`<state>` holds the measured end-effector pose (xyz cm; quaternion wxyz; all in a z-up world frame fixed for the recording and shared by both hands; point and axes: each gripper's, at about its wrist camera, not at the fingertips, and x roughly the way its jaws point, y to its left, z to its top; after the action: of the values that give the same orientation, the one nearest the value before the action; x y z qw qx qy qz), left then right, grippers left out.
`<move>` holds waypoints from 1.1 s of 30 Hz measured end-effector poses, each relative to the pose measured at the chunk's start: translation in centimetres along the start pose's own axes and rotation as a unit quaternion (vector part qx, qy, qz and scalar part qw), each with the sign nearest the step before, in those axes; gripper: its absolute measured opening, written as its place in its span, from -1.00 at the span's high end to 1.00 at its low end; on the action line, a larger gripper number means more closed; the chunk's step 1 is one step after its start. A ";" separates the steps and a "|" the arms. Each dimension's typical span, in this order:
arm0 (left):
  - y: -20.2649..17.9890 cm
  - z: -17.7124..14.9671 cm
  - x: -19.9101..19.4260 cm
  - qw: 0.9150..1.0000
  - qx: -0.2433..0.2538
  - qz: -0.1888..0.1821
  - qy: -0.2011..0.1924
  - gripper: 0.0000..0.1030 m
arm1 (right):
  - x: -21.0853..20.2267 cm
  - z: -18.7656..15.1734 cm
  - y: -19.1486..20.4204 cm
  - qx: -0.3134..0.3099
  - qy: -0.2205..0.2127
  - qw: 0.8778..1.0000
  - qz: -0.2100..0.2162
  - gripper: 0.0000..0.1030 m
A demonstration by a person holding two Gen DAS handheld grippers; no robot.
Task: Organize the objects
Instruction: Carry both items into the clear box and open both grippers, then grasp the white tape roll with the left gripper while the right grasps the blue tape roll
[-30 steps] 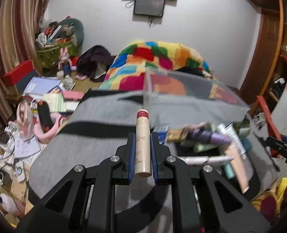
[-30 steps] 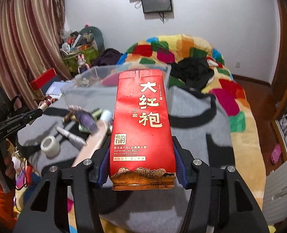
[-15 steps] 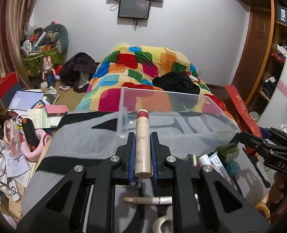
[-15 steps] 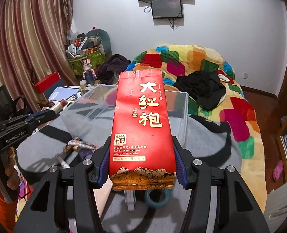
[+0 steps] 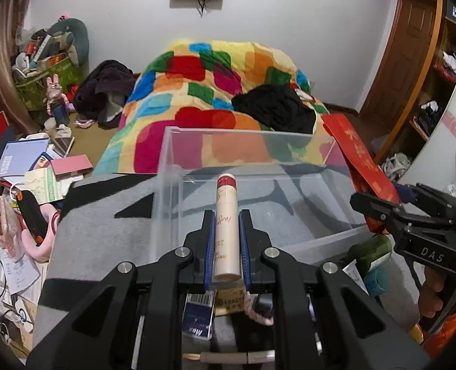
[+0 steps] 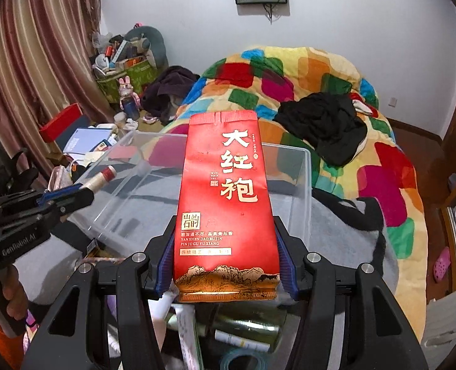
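Both carried items now sit over the clear plastic bin, where a second ago we still had the loose clutter ahead of us and the bin farther off; we judge the carry nearly done and the release into the bin the step in hand. Left hand-held gripper: blue pads clamped on a cream cosmetic tube, a slim, smooth, rigid cylinder with a dark red band at its far end, which points over the near wall of the bin. Right hand-held gripper: jaws partly apart, clamped on the sides of a red tea packet, a flat glossy foil pouch with gold lettering and a crimped top, upright above the bin's near rim. Bin: transparent, thin-walled, rectangular, empty, resting on a grey felt-like cover. Unsorted tubes and bottles lie below the jaws.
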<state>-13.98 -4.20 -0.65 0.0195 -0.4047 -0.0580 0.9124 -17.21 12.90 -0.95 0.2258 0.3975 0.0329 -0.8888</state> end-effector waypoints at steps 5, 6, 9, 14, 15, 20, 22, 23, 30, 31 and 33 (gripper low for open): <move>-0.8 0.6 1.5 1.000 0.008 -0.004 0.019 0.72 | 1.5 1.0 0.5 -0.009 0.018 1.000 -0.004 0.00; -1.0 0.7 1.7 1.000 0.012 -0.003 0.022 0.72 | 1.8 1.0 0.7 -0.013 0.022 1.000 -0.005 0.00; -1.3 0.7 2.1 0.999 0.019 -0.005 0.028 0.72 | 2.6 1.1 0.8 -0.018 0.033 0.999 -0.009 -0.01; -1.6 0.4 1.7 0.999 0.029 -0.009 0.026 0.72 | 3.4 0.7 0.6 -0.020 0.055 0.998 -0.005 -0.04; -1.7 0.4 1.5 0.999 0.030 -0.010 0.023 0.71 | 3.5 0.5 0.7 -0.020 0.057 0.998 -0.006 -0.04; -2.0 0.1 -0.1 0.999 0.037 -0.009 0.005 0.52 | 2.0 0.0 0.6 -0.016 0.042 0.999 0.001 -0.06; -2.0 -0.1 -0.9 0.999 0.038 -0.008 -0.006 0.39 | 1.2 -0.1 0.7 -0.019 0.033 0.999 0.002 -0.10; -2.1 -0.2 -1.4 0.999 0.039 -0.007 -0.012 0.32 | 0.7 -0.2 0.7 -0.022 0.027 0.999 0.001 -0.14; -2.7 -1.1 -4.4 0.997 0.052 0.007 -0.055 -0.26 | -3.1 -1.6 1.4 -0.034 -0.013 0.999 0.008 -0.38; -2.8 -1.3 -4.9 0.997 0.054 0.008 -0.063 -0.36 | -3.5 -1.8 1.5 -0.036 -0.017 0.999 0.007 -0.41; -2.9 -1.8 -5.7 0.996 0.056 0.010 -0.071 -0.49 | -4.4 -2.4 1.6 -0.038 -0.026 0.999 0.004 -0.53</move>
<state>-8.86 -1.58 2.65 0.0286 -0.3381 -0.0036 0.9407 -12.29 13.74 0.78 0.2450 0.3652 0.0591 -0.8962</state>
